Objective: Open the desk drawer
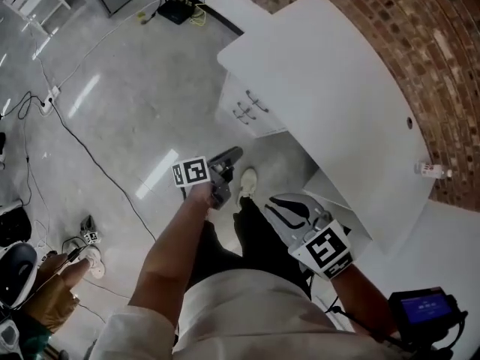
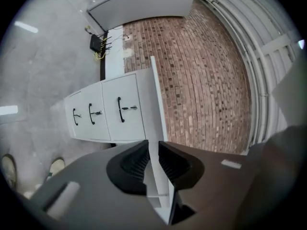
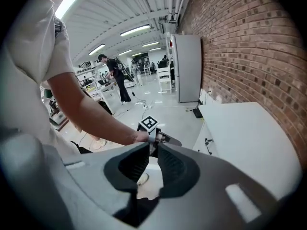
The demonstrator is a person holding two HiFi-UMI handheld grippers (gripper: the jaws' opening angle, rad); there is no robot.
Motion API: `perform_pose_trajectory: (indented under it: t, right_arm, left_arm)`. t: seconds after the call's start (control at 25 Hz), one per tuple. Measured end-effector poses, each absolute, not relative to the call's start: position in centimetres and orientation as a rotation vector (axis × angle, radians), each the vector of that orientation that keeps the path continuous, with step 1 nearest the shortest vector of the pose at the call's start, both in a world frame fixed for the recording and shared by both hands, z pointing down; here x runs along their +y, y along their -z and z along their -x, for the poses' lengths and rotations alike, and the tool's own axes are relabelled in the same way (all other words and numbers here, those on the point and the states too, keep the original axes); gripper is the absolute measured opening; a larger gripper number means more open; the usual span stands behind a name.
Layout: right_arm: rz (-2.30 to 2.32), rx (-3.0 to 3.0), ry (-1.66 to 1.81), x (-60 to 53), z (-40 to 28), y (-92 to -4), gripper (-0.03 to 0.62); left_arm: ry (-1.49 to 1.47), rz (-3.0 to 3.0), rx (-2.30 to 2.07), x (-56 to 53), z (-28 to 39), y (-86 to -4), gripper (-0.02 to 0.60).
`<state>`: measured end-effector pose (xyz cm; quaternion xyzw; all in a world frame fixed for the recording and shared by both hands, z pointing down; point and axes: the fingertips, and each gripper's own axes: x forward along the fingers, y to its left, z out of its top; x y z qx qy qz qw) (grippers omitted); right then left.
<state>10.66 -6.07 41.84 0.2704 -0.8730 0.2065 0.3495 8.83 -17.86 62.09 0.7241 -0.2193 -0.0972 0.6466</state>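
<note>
Hovering short of the counter's (image 1: pixel 322 81) drawers (image 1: pixel 251 111) with left hand-held gripper (image 1: pixel 233 154) and right hand-held gripper (image 1: pixel 279 203) both empty, jaws slightly parted.

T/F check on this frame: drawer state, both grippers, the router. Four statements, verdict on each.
1. The white drawer fronts with dark handles under the white desk are all shut. True.
2. The left gripper is clamped on a drawer handle. False: its jaws stand apart with nothing between them, and it is well short of the drawers.
3. The right gripper holds nothing. True: its jaws are apart and empty.
4. The black router with antennas sits on the desk top. False: it is on the grey floor near the red brick wall.
</note>
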Motion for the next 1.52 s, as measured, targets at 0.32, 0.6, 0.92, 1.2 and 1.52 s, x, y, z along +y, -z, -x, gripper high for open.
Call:
perform_pose_trajectory:
  t: [0.32,0.6,0.92,1.2,1.52]
  right_arm:
    - [-0.541,-2.189,-0.505,-10.5,-11.2,-46.0,0.058]
    - [-0.466,-2.156,-0.518,-13.2,-13.1,-50.3,0.058]
    - [-0.456,-2.160,-0.513,-15.0,-13.3,-52.2,0.058]
    - [-0.464,-2.147,-0.543,-15.0,-13.4,-52.7,0.058]
    - [-0.462,-2.146,-0.564,-14.8,-12.7,-52.8,0.058]
  left_arm:
    - [0.364,-1.581,-0.585,-26.3,-9.8,-69.3,0.097]
    - [0.419,-1.548,-0.630,-32.7,-12.0,-74.4,0.137]
    - [0.490,-1.522,-0.546,-35.2,-13.7,-75.9,0.138]
    - [0.520,-1.490,-0.499,-35.8,-15.2,-75.7,0.021]
    - [0.450,-1.510,-0.483,-35.7,-15.3,-75.3,0.020]
